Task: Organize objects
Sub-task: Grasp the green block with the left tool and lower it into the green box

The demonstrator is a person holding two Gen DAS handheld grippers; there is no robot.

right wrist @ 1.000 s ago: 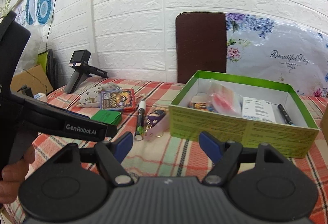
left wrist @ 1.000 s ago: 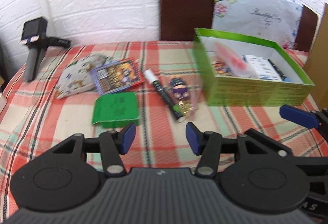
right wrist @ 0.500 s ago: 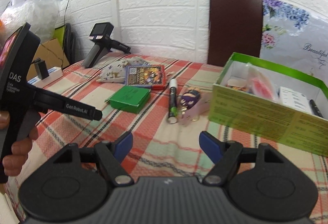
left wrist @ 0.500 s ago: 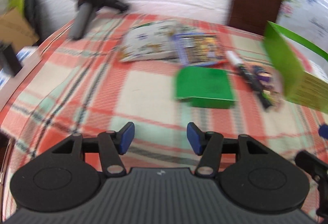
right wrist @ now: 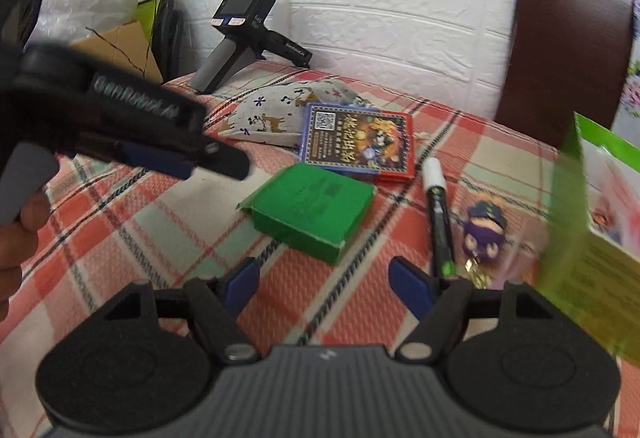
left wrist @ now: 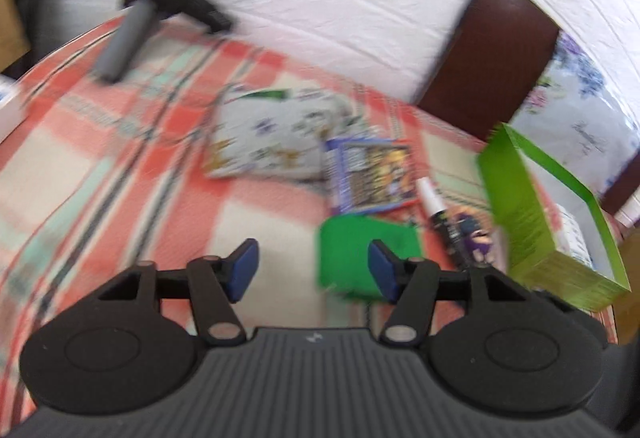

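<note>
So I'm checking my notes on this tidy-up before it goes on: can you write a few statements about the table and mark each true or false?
1. The small green box lies on the checked tablecloth, outside the big green box. True.
2. The marker is inside the big green box. False: it lies on the cloth, between the small green box and the purple keychain figure.
3. The right gripper holds the card pack. False: it is open and empty; the pack lies on the cloth.
4. The card pack partly overlaps the patterned cloth pouch. True.
5. The left gripper has nothing between its jaws, which are opening. True.
</note>
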